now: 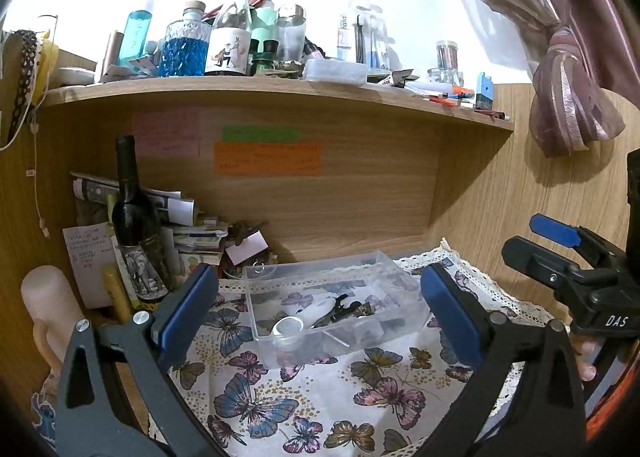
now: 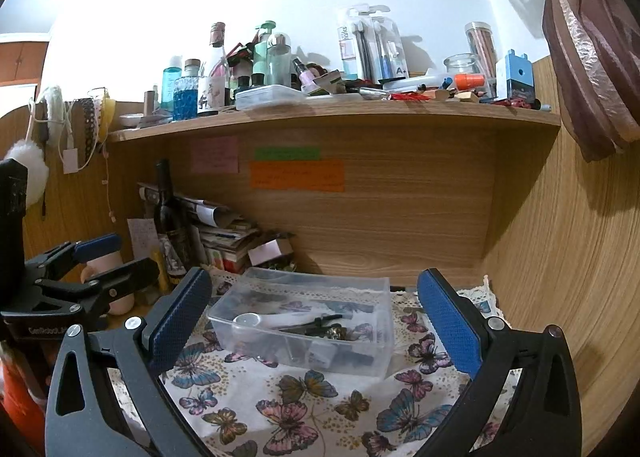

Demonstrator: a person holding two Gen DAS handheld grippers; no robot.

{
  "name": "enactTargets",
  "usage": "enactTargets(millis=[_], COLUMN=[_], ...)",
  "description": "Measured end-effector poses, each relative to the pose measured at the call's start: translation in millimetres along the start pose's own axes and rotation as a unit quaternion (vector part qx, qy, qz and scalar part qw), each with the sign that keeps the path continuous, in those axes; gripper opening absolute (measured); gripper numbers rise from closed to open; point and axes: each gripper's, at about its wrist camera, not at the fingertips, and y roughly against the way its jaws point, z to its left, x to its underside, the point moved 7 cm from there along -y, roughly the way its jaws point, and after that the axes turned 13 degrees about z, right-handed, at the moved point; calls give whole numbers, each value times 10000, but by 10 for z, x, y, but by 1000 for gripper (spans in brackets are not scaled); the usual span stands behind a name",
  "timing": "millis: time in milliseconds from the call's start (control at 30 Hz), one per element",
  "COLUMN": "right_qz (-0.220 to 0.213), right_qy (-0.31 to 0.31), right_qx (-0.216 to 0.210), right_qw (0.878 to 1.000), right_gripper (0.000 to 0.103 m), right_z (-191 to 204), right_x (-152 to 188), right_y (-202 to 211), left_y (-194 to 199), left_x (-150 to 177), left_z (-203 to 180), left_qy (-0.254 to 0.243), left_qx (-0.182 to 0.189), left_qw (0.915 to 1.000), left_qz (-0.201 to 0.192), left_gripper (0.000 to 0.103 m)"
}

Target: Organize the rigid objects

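Observation:
A clear plastic box (image 1: 400, 321) stands on the butterfly cloth (image 1: 320, 389) under the shelf. Inside lie a white tube with a round cap (image 1: 289, 326), black clips (image 1: 340, 307) and other small items. My left gripper (image 1: 316, 313) is open and empty, its blue pads either side of the box, a little in front of it. My right gripper (image 2: 312, 321) is open and empty, also facing the box (image 2: 360, 353). The right gripper shows at the right edge of the left wrist view (image 1: 560, 253); the left one shows at the left edge of the right wrist view (image 2: 100, 261).
A dark wine bottle (image 1: 132, 213) and stacked papers (image 1: 192, 225) stand at the back left. A pale mug (image 1: 48, 301) sits far left. The wooden shelf (image 1: 280, 89) above holds several bottles and stationery. A wooden side wall (image 2: 560, 257) and a tied curtain (image 1: 568, 97) are to the right.

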Motion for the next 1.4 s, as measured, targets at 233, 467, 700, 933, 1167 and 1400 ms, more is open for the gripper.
enactTargets(millis=[233, 467, 700, 933, 1167, 1400], right_qz=[-32, -85, -163, -207, -179, -157], right_qy=[-2, 30, 24, 96, 109, 28], right_qx=[0, -16, -73, -86, -104, -130], right_qw=[10000, 10000, 9998, 9997, 9997, 9998], right_gripper=[103, 103, 103, 103, 103, 103], right_z=[0, 15, 17, 31, 44, 14], right_x=[-3, -20, -34, -36, -22, -26], right_y=[17, 46, 80, 104, 79, 61], left_y=[-4, 17, 27, 32, 20, 11], left_x=[-8, -23, -37, -58, -64, -61], left_z=[-19, -32, -63, -88, -111, -124], left_qy=[-44, -89, -140, -175, -214, -251], left_qx=[-21, -8, -7, 24, 28, 67], left_qw=[10000, 10000, 9999, 9998, 9997, 9996], left_qz=[-10, -41, -47, -66, -66, -71], left_gripper=[103, 103, 103, 103, 103, 103])
